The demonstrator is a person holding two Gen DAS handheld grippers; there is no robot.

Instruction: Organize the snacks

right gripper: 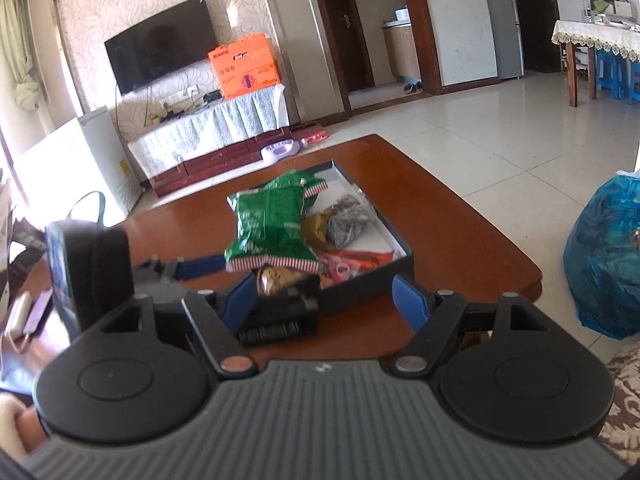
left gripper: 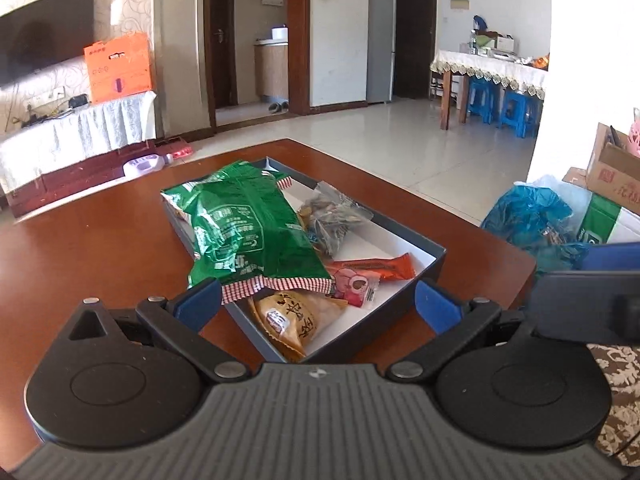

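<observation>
At frame centre, the green bag (left gripper: 248, 224) overhangs the left rim of the box (left gripper: 434, 258) on the table (left gripper: 80, 264); any nudge there could tip it out. Left gripper (left gripper: 318, 306) wide, holding nothing, left pad touching the bag's hem. Right gripper (right gripper: 324, 300) wide, empty.

A home living room: wall television (right gripper: 160, 44) over a cloth-draped cabinet (right gripper: 208, 128), tiled floor (right gripper: 500, 128), far-right dining table (left gripper: 488, 66).
</observation>
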